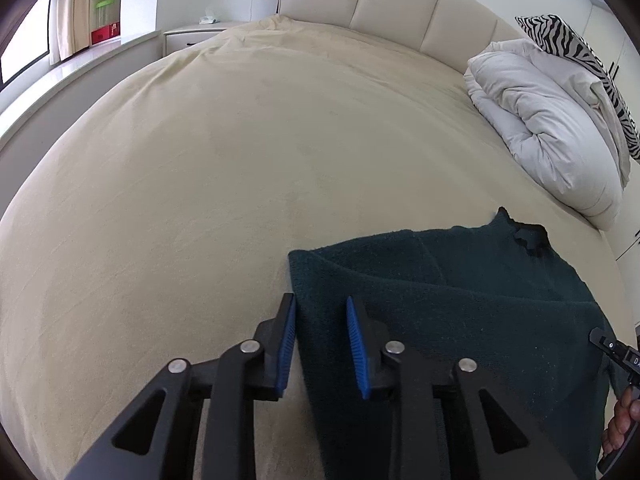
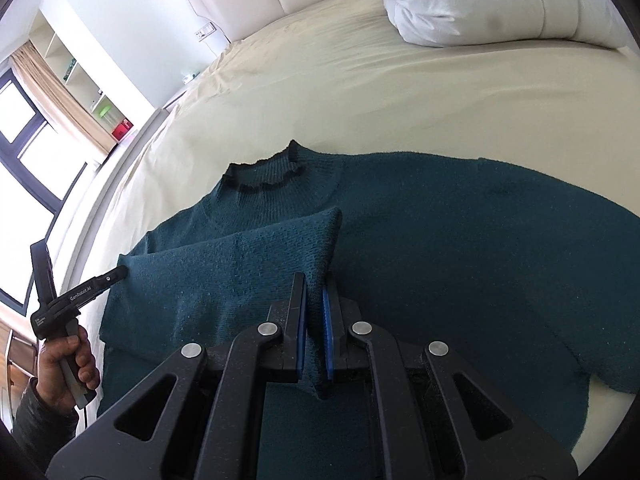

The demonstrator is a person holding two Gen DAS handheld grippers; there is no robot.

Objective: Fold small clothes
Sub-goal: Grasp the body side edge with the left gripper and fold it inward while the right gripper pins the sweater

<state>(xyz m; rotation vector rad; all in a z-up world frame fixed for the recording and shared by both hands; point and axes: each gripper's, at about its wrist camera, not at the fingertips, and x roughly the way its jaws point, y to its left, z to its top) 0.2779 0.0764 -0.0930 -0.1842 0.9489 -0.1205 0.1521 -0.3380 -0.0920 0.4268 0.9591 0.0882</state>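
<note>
A dark teal knit sweater (image 2: 440,240) lies flat on the cream bed sheet (image 2: 360,92), neck (image 2: 264,178) toward the headboard. Its left sleeve (image 2: 224,272) is folded across the chest. My right gripper (image 2: 315,284) is shut on the cuff end of that sleeve. My left gripper (image 1: 320,308) is open over the sweater's left edge (image 1: 420,300), with the fabric edge between its fingers. The left gripper also shows in the right wrist view (image 2: 120,270), touching the sleeve fold at the shoulder.
A folded white duvet (image 1: 548,120) and a zebra-print pillow (image 1: 576,52) lie at the bed's right side by the padded headboard (image 1: 400,0). A nightstand (image 1: 192,36), shelves and a window are to the left. The bare sheet (image 1: 240,160) stretches beyond the sweater.
</note>
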